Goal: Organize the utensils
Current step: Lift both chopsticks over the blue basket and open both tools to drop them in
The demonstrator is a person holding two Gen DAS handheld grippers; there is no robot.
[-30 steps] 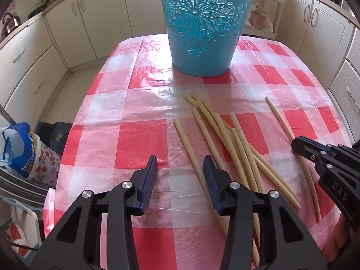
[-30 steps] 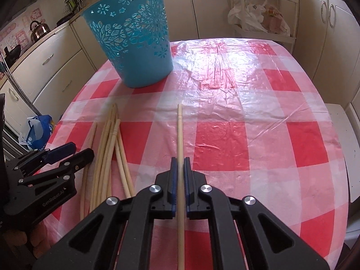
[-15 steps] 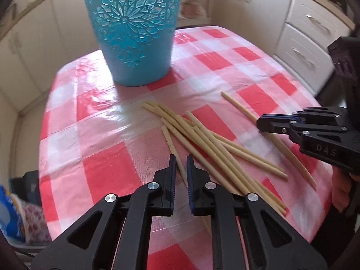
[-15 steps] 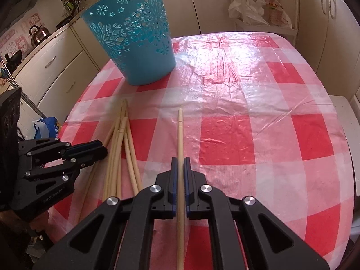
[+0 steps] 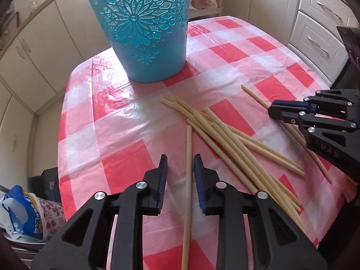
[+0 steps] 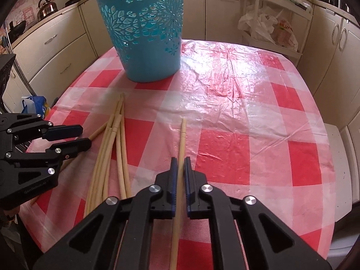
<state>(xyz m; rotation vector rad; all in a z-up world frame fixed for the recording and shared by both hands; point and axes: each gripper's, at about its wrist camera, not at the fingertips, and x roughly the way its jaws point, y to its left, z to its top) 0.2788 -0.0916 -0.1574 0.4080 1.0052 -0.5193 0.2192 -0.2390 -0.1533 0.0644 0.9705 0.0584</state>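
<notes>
A single chopstick (image 5: 188,168) lies between the left gripper (image 5: 180,180)'s jaws, which have just opened again and no longer pinch it, so that grab likely needs redoing; the right gripper (image 6: 179,175) stays clamped on another chopstick (image 6: 181,144); the loose pile (image 5: 227,139) rests on the checked tablecloth (image 5: 117,121) near the blue basket (image 5: 146,33), the likely destination.

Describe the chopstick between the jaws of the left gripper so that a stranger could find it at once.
Start at the blue basket on the checked tablecloth. Nearer the camera lies a fan of pale chopsticks. The wanted chopstick lies alone at their left edge, straight between the parted jaws of the left gripper.
</notes>
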